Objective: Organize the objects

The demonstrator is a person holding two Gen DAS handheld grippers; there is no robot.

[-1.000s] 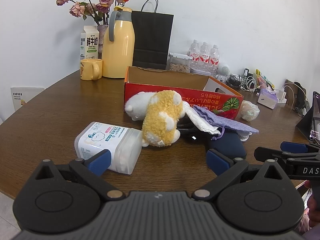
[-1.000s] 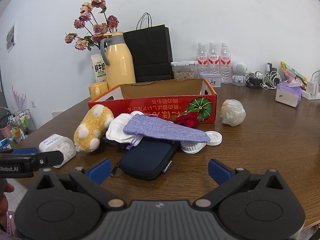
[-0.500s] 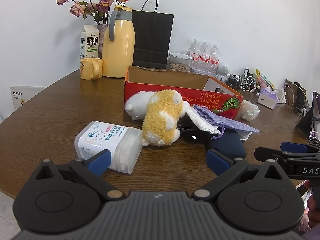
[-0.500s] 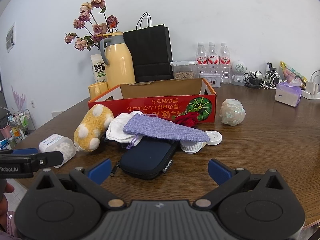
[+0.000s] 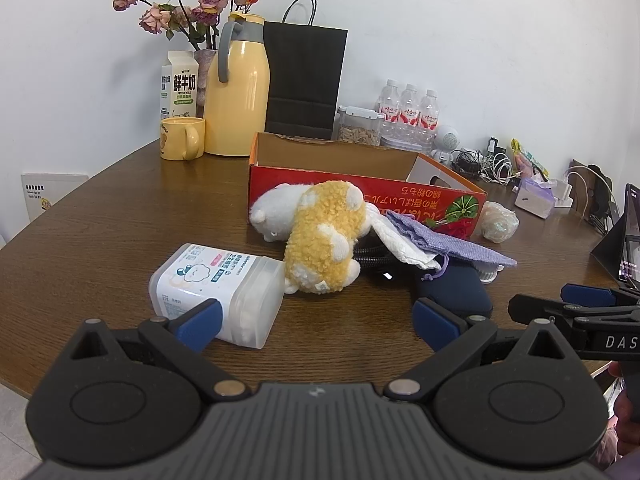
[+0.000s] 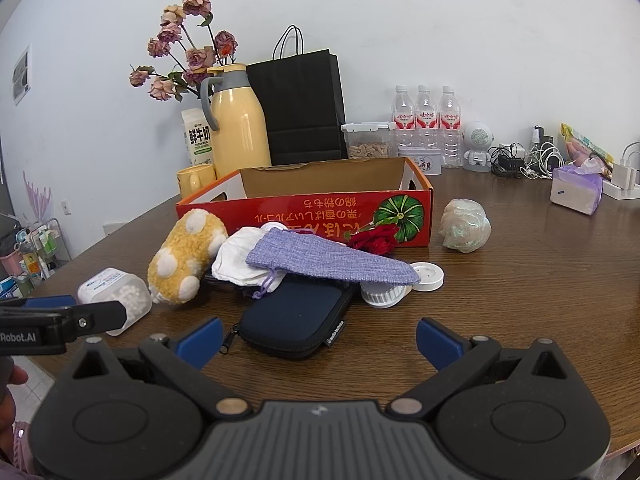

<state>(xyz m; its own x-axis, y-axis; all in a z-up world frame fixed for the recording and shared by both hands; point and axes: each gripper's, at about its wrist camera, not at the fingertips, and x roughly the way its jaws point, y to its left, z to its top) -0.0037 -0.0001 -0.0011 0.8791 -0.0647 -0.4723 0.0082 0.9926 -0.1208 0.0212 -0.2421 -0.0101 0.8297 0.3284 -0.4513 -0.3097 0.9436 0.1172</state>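
Hovering low at the near edge of the brown wooden table (image 5: 100, 216), both grippers hold nothing, and nothing has gone into the red cardboard tray with the pumpkin print (image 6: 320, 208) yet; it looks empty from here. The left gripper (image 5: 316, 318) has its blue-padded fingers spread wide, and so does the right gripper (image 6: 318, 336).

The clutter lies in a loose heap just in front of the tray. Nearest the left gripper is the clear rectangular plastic tub of white cotton swabs (image 5: 218, 290), lying on its side, its long axis running from far-left to near-right, its near corner just beyond the left finger's pad. It touches the yellow-and-white plush toy (image 5: 320, 236) on its right.

Straight ahead of the right gripper sits the dark navy zippered pouch (image 6: 296, 318), flat, its long axis angled away to the right, partly under the lilac knitted drawstring bag (image 6: 332, 258) and a white crumpled cloth (image 6: 240, 256).

By my judgement the left hand is better placed for the tub, the right for the pouch; the tub would need gripping across its short side.
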